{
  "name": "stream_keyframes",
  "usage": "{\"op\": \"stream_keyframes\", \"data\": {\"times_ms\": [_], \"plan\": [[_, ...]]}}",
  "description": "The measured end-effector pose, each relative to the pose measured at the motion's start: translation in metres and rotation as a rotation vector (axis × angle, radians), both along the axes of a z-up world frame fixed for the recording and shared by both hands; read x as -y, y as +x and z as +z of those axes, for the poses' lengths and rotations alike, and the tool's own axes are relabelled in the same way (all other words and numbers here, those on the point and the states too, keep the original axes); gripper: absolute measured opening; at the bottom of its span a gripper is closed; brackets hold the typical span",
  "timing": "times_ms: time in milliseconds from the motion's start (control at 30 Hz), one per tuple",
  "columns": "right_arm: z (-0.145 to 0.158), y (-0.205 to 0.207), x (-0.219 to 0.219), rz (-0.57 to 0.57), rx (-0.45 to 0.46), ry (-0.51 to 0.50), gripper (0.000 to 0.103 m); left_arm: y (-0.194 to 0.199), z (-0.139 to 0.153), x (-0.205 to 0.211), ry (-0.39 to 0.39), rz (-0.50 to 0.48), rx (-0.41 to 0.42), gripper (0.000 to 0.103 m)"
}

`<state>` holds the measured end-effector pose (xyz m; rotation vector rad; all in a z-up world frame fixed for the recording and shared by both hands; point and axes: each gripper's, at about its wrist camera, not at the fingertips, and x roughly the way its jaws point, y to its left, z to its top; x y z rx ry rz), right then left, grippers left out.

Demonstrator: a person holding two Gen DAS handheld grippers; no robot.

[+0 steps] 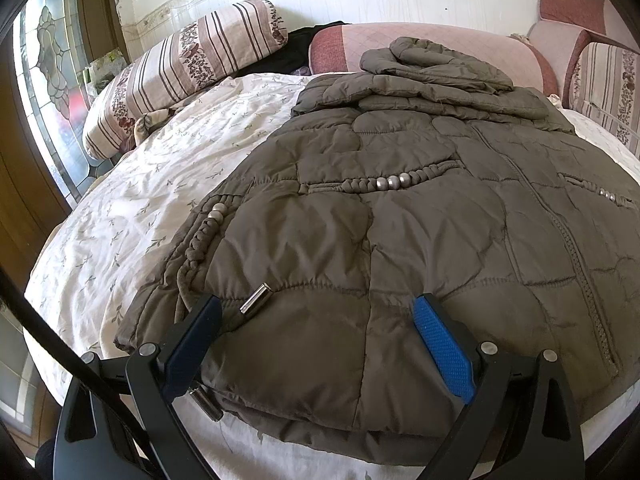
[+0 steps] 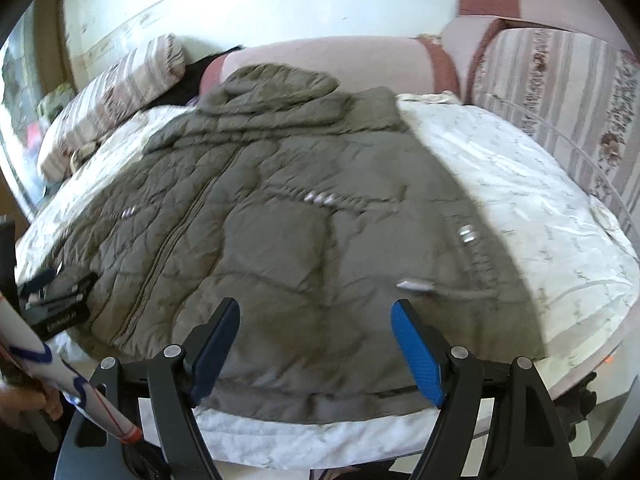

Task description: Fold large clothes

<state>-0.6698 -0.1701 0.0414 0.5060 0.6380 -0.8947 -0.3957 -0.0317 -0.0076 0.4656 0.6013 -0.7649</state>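
Observation:
A brown quilted hooded jacket (image 1: 400,208) lies flat, front up and zipped, on a bed with a white flowered sheet (image 1: 132,200); its hood is at the far end. My left gripper (image 1: 320,312) stands open over the jacket's near left hem, beside a metal drawstring tip (image 1: 256,298). In the right wrist view, which is blurred, my right gripper (image 2: 316,316) is open above the near right hem of the jacket (image 2: 300,208), nothing pinched. The left gripper (image 2: 54,294) shows at that view's left edge, with a person's hand (image 2: 20,400) below it.
Striped flowered pillows (image 1: 180,68) lie at the bed's far left and more at the right (image 2: 560,100). A pink padded headboard (image 1: 440,40) runs behind the hood, with a dark garment (image 1: 292,48) beside it. A glazed door (image 1: 48,80) stands left of the bed.

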Motion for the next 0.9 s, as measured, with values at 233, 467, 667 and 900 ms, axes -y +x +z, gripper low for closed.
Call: {"op": "stream_keyframes", "data": {"times_ms": [233, 467, 667, 900], "plan": [[0.009, -0.049, 0.031, -0.183, 0.039, 0.001, 0.083, 0.000, 0.000, 0.001, 0.000, 0.001, -0.001, 0.096], [-0.012, -0.063, 0.045, -0.235, 0.020, 0.074, 0.083, 0.000, 0.000, 0.000, 0.000, 0.001, -0.001, 0.097], [-0.019, -0.058, 0.046, -0.224, -0.020, 0.074, 0.086, 0.000, 0.000, 0.000, 0.000, -0.002, 0.000, 0.097], [-0.019, -0.056, 0.044, -0.223, -0.031, 0.067, 0.087, 0.000, 0.000, 0.001, 0.000, -0.001, -0.001, 0.097]]}}
